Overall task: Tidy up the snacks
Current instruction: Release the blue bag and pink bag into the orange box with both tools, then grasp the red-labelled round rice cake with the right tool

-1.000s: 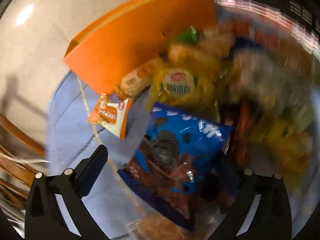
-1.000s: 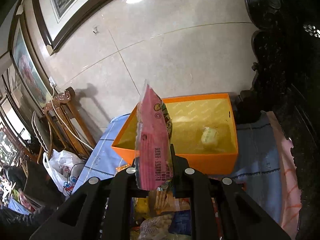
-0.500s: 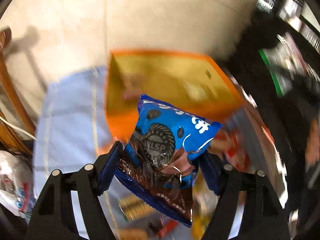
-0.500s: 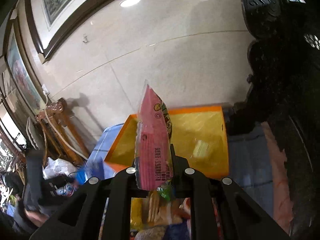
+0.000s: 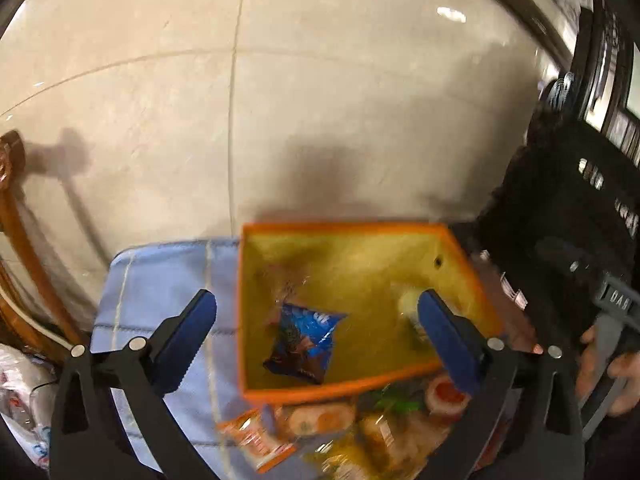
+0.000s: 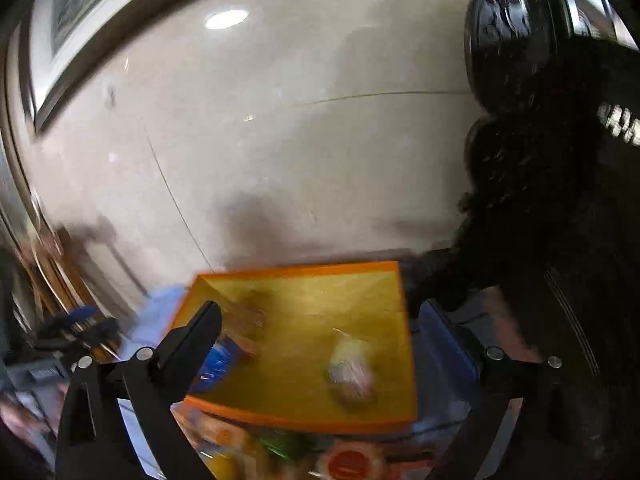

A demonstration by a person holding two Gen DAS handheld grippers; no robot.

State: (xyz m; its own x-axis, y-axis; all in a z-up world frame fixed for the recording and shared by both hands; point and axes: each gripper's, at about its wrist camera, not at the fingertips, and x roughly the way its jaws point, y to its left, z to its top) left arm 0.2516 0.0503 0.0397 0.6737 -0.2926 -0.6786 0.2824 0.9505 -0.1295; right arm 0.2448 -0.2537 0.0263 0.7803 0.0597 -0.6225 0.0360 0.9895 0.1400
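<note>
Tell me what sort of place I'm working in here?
Probably a lived-in home, perhaps a sitting room: glossy beige floor tiles, a framed picture on the wall, carved dark wooden furniture, and a light blue cloth under the orange snack box.

Both wrist cameras are looking forward and steeply down along their own jaws from above the near side of the orange box [image 5: 280, 392] [image 6: 288, 420]. They are sharing the box interior and the pale floor [image 5: 320, 100] [image 6: 280, 120] toward 12 o'clock. The right view is sitting slightly nearer, snacks [image 5: 320, 420] [image 6: 344, 464] crowding 6 o'clock.
</note>
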